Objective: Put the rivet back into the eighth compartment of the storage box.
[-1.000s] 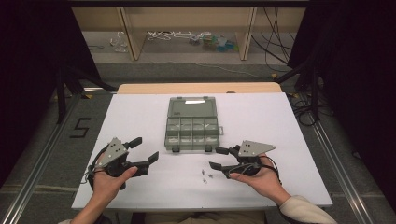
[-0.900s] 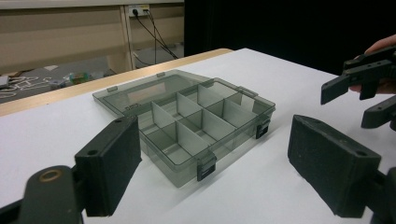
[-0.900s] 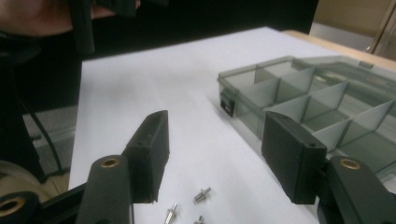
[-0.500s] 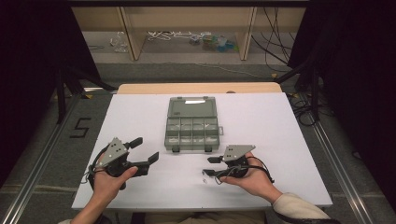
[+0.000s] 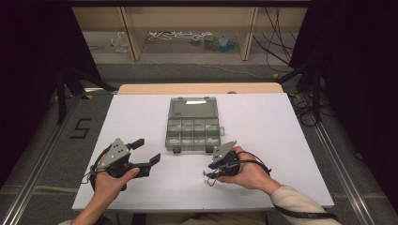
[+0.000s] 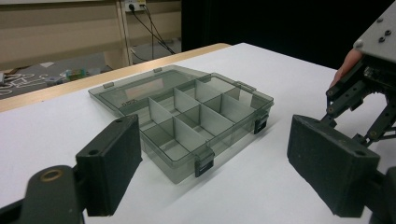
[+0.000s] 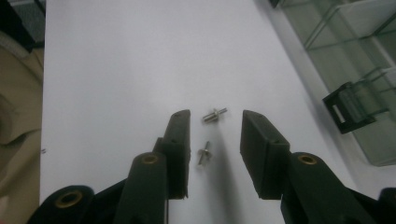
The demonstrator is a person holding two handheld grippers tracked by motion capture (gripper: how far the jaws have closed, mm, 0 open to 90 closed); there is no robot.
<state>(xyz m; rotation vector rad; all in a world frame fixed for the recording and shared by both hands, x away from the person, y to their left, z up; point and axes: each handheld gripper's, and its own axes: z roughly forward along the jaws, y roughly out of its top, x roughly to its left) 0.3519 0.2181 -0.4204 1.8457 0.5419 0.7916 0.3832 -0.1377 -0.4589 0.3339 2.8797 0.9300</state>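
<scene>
A grey see-through organiser box lies at the table's middle; its divided compartments look empty. Two small metal screws lie on the white table: one between my right gripper's fingertips, the other farther back between its pads. My right gripper is open, tipped down over them just in front of the box. In the high view that right gripper sits by the box's front right corner. My left gripper is open and holds nothing, pointing at the box from the front left.
The white table top ends at a wooden strip at the back. The right gripper shows at the right of the left gripper view. A black latch hangs on the box's near wall. Shelving and cables stand beyond the table.
My right gripper has moved left and tipped down over the two screws in front of the box. The left gripper has stayed where it was.
</scene>
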